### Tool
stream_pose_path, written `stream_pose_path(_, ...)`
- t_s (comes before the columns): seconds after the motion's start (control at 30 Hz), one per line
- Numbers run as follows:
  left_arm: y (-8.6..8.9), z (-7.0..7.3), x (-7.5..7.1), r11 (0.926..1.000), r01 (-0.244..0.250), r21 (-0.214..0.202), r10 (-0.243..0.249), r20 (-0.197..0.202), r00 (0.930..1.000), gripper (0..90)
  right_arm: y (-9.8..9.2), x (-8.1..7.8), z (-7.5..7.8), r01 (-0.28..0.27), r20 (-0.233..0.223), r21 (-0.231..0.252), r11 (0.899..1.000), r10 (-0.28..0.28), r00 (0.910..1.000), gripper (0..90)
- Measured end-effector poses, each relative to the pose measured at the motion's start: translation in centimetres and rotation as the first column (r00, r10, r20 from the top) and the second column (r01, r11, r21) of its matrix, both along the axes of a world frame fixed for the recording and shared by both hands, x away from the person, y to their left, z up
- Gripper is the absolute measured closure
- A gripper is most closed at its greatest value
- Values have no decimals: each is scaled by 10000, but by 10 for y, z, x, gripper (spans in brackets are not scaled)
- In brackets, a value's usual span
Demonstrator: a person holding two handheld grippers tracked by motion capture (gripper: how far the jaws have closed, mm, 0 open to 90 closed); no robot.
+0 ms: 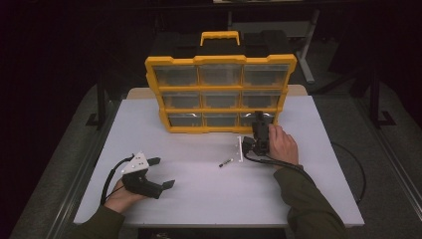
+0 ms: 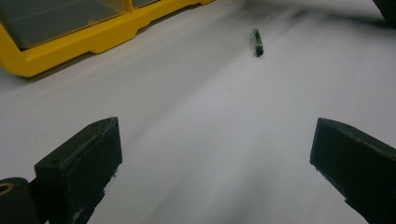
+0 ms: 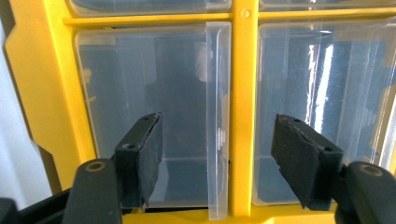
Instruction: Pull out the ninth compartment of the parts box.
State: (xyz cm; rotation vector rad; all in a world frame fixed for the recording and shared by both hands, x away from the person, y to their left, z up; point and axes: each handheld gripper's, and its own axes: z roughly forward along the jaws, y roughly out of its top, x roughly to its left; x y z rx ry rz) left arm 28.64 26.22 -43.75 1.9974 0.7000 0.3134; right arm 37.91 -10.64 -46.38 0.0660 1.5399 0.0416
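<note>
Plainly, by parts:

Bench: a flat, matt white top (image 1: 199, 199) with square corners.

Organizer: a yellow hard-plastic drawer cabinet (image 1: 220, 93) with a carry handle on top, upright at the far edge of the bench near its middle; three rows of three clear, glossy drawers in a moulded frame.

Drawer: the bottom right drawer (image 3: 154, 116) (see-through plastic, with a thin raised pull tab down its front) faces the right tongs.

Small part: a short, dark, glassy cylinder (image 1: 226, 162) lying flat on the bare bench, in front of the cabinet and between the two hands; in the left gripper view it sits well beyond the pads (image 2: 257, 43).

Left tongs: black, blocky, with a grey three-cornered plate on top (image 1: 161, 173); they rest near the front left corner of the bench, jaws wide apart, with nothing between them and nothing touched.

Right tongs: black, with worn rubbery pads (image 3: 217, 161); they are held at the cabinet's bottom right drawer, jaws partly open and set either side of the pull tab, the pads clear of it.
</note>
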Motion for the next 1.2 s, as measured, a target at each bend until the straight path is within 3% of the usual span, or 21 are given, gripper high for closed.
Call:
stream_pose_path(0.7,0,0,0,10000,26,74,-26,-24,10000,16,0,6,-6,65,167,-111,9999,-63,9998,533)
stream_pose_path(1.2,0,0,0,10000,34,86,-33,-49,10000,15,1,7,-7,89,386,-35,10000,-87,9992,613)
